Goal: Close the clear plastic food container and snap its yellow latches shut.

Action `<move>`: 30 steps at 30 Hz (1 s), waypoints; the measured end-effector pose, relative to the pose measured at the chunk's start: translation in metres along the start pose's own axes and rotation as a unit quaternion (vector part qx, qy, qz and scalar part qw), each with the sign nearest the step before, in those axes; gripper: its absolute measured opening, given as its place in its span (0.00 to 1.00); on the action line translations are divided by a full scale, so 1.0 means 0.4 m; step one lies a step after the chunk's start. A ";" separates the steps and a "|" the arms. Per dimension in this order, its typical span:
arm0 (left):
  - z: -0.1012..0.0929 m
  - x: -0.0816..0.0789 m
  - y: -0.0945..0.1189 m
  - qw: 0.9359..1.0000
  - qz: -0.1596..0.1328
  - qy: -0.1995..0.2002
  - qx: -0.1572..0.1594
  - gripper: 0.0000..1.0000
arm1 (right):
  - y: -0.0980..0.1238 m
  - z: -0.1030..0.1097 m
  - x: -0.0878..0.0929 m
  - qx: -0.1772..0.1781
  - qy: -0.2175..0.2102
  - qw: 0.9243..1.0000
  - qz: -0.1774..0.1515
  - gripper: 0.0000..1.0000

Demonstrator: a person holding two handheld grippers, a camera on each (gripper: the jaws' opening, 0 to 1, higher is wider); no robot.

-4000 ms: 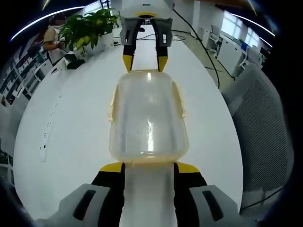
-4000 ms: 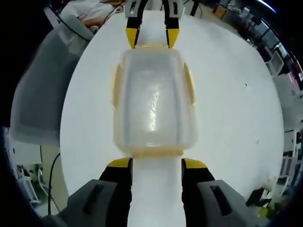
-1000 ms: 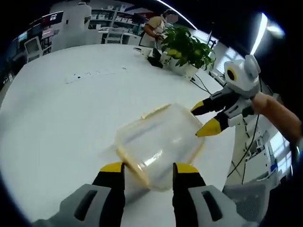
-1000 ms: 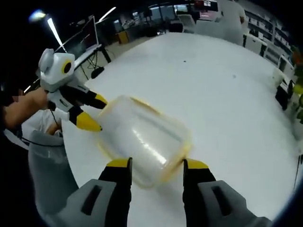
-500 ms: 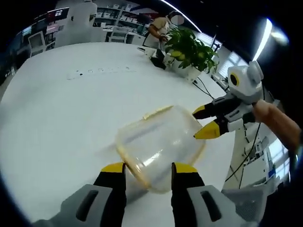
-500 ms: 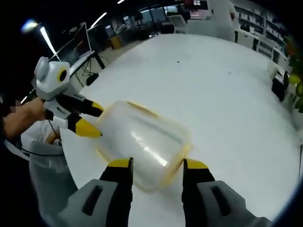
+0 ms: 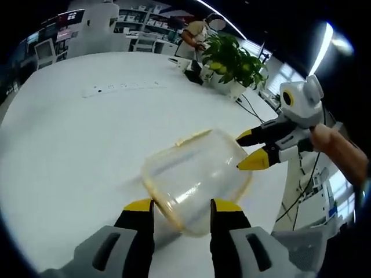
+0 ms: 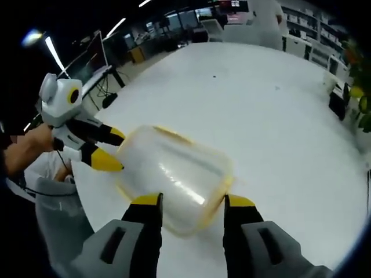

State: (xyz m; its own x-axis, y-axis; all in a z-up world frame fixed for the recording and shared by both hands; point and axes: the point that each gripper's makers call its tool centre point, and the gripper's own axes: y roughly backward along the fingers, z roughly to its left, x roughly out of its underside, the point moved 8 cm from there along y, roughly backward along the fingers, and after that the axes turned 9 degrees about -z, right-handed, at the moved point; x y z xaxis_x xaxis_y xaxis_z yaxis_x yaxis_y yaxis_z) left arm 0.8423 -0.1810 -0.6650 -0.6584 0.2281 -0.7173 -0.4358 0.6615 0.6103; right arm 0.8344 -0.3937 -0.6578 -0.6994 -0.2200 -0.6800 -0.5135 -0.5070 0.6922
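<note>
In the left gripper view the clear plastic food container [image 7: 194,176] is seen lying on the white counter [image 7: 75,133], lid on, directly ahead of the left gripper [image 7: 182,207], whose fingers [image 7: 139,206] are spread apart with the container's near end set between their yellow tips; whether the tips actually touch the plastic cannot be told; the long axis of the container is judged to run from the near left to the far right, toward the right gripper [image 7: 253,148], which comes in from the right with its fingers apart at the far end; a yellow latch [image 7: 191,136] is seen along the far long side; a potted plant [image 7: 232,58] and a power strip [image 7: 119,88] stand well apart on the far part of the counter, so nothing is judged to bar the way to the latches; in the right gripper view the container [image 8: 171,176] is seen ahead of the right gripper [image 8: 188,202], its near end between the parted fingers [image 8: 239,201], and the left gripper [image 8: 104,147] is seen at the far left end, held by a hand [image 8: 26,147]; a yellow edge [image 8: 223,188] shows at the near right; each gripper is thus judged nearest to its own end.
</note>
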 end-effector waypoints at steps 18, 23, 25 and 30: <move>0.014 0.033 0.043 1.000 0.008 0.001 0.002 0.31 | -0.002 0.066 0.022 0.001 -0.004 1.000 -0.005 0.38; 0.018 0.046 0.062 1.000 0.013 0.000 0.003 0.31 | -0.002 0.088 0.029 0.003 -0.005 1.000 -0.006 0.38; 0.020 0.050 0.068 1.000 0.015 0.000 0.003 0.31 | -0.003 0.096 0.033 0.003 -0.005 1.000 -0.008 0.38; 0.025 0.062 0.087 1.000 0.019 0.000 0.003 0.31 | -0.004 0.120 0.041 0.004 -0.007 1.000 -0.011 0.38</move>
State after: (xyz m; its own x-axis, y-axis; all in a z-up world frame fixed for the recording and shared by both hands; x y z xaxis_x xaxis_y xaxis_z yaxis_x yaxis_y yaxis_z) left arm 0.8167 -0.1454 -0.6651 -0.6742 0.2530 -0.6939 -0.4072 0.6566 0.6349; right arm 0.7996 -0.3564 -0.6583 -0.6945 -0.1981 -0.6917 -0.5324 -0.5053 0.6792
